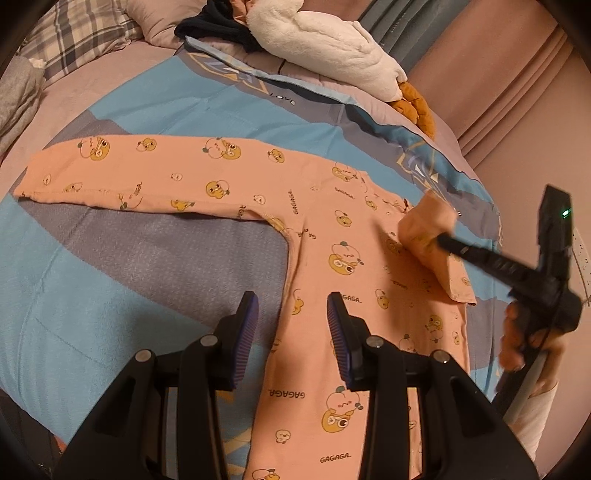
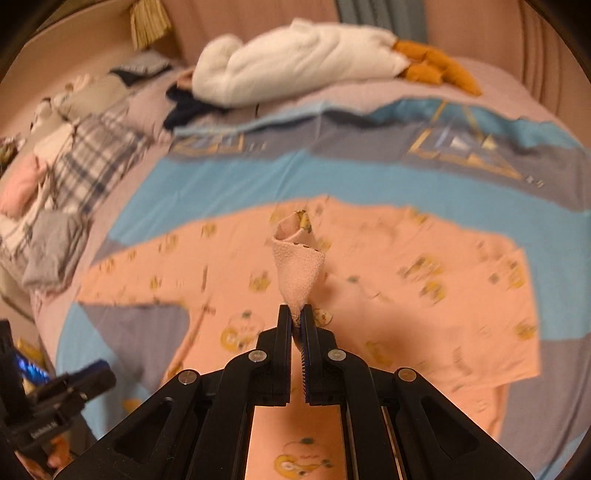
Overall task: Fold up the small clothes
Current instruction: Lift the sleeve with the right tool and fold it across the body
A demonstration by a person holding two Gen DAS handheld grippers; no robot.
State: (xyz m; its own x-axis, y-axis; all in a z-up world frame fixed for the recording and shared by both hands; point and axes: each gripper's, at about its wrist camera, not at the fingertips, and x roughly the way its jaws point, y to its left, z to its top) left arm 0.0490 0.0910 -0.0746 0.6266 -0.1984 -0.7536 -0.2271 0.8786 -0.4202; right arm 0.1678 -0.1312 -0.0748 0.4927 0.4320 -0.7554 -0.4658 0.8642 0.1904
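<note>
One peach long-sleeved top (image 1: 332, 229), printed with yellow cartoon faces and the word GAGAGA, lies spread flat on our blue and grey quilt (image 1: 110, 277). In the left wrist view one sleeve (image 1: 129, 173) stretches flat toward nine o'clock, while the other sleeve's cuff (image 1: 424, 229) is lifted off the bed at about three o'clock and carried over the chest of the top.

Our right gripper (image 2: 297, 314) has its jaws pressed together on that cuff; in its own view the fabric (image 2: 297, 258) rises from the fingertips as a small cone toward twelve o'clock, with the body of the top blurred beneath it. From the left wrist view the same gripper reaches in from four o'clock, and we see a hand (image 1: 517, 343) on its handle.

Our left gripper (image 1: 291, 314) hangs above the lower body of the top with its jaws partly spread and nothing between them. The side seam of the top runs under the gap: the left finger is over quilt, the right finger over peach fabric.

Beyond the top, at twelve o'clock, lie a white plush toy (image 1: 332, 48) with orange feet, a dark garment (image 1: 218, 27) and, toward ten o'clock, a plaid pillow (image 1: 74, 29).
</note>
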